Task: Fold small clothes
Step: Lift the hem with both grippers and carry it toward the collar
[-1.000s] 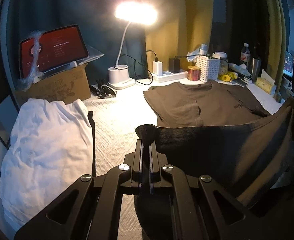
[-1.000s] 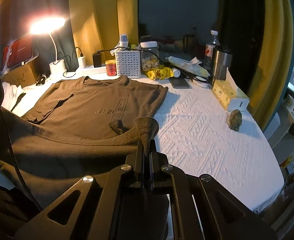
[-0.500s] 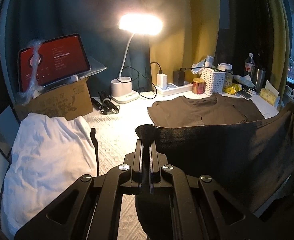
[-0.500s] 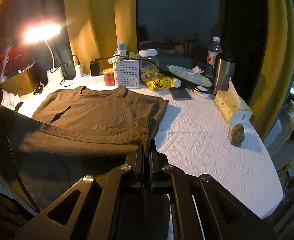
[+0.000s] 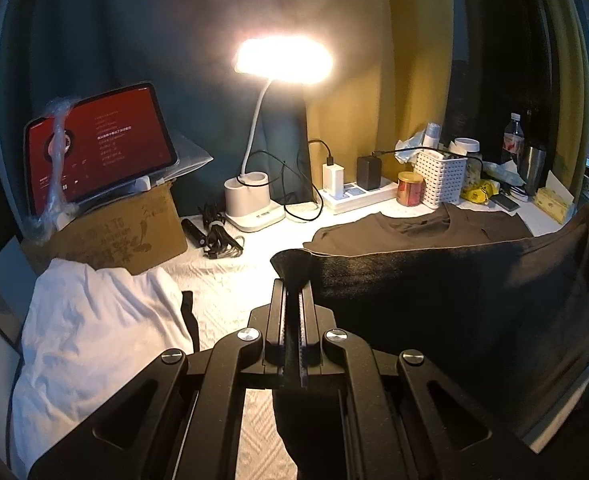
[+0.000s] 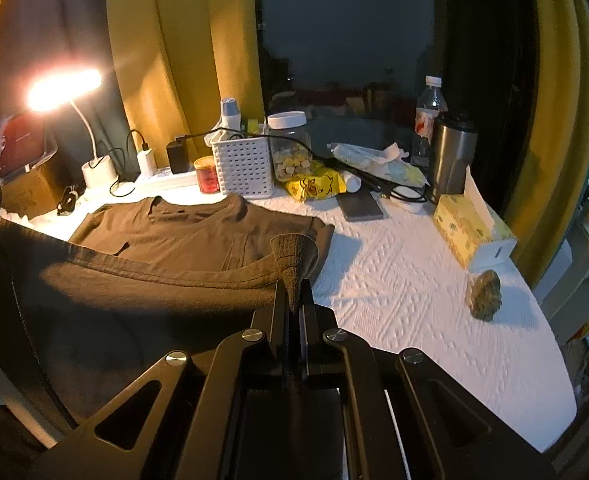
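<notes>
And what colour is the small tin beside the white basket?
The tin is red with a gold lid, seen best in the right wrist view, left of the white basket.

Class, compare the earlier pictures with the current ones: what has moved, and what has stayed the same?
Both grippers, left gripper and right gripper, have carried the brown T-shirt's hem up and towards its collar, so less of its flat part shows. Both stay shut on the hem corners. The white garment and lamp are unchanged.

Lamp [image 5: 284, 60]: lit, white base beside power strip [image 5: 358, 196]
Tablet [image 5: 98, 144]: red screen, propped on cardboard box [image 5: 114, 236]
Basket [image 6: 243, 164]: white, next to red tin [image 6: 207, 174]
Tissue box [image 6: 468, 230]: near right edge
Steel tumbler [image 6: 450, 158]: upright by water bottle [image 6: 428, 116]
</notes>
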`<state>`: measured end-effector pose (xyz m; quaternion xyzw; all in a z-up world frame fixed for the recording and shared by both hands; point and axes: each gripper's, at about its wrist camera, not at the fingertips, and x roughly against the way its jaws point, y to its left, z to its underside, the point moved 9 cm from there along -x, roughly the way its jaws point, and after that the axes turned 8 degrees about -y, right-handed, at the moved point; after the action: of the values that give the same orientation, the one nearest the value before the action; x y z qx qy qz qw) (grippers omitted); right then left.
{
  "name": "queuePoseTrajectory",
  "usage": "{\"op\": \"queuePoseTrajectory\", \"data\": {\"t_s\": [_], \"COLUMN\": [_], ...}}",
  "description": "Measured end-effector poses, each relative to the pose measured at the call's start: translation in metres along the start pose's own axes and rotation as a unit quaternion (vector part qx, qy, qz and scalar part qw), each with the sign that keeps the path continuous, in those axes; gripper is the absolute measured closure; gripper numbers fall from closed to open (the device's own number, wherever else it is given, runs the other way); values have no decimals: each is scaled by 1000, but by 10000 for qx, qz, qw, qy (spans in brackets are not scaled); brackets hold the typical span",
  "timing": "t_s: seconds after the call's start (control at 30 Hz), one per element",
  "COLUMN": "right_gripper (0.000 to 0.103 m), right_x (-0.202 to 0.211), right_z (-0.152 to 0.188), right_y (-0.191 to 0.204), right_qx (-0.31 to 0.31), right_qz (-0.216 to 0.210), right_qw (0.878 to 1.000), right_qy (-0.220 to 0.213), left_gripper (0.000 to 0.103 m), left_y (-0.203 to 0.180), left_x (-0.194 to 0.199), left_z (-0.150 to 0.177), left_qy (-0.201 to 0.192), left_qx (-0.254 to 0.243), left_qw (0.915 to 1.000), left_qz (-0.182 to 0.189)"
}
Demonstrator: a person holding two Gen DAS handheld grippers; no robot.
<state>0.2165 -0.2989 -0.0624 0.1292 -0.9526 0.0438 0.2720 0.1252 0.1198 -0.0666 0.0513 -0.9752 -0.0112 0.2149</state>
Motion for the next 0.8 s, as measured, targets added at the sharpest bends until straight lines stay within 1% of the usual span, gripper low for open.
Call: {"op": "queuePoseTrajectory", "data": {"t_s": [0.23, 0.43, 0.8], "right_gripper": [99, 99, 99], "right_x": [-21, -40, -78], "right_z": [-17, -30, -56], "right_y": [-6, -11, -17], "right_qx": [16, -15, 131], "right_qz": [-10, -11, -18], "right_qw": [10000, 9999, 9997], "right_qy": [-54, -144, -202], "left_gripper": [100, 100, 100], "left_y": [-2, -3, -3], "left_x": [-14, -36, -69], "left_z": [-9, -20, -31], "left_qy": [-2, 23, 22], "left_qx": [-17, -60, -339], "left_qw": [10000, 10000, 9994], "left_qz": [-19, -28, -36]}}
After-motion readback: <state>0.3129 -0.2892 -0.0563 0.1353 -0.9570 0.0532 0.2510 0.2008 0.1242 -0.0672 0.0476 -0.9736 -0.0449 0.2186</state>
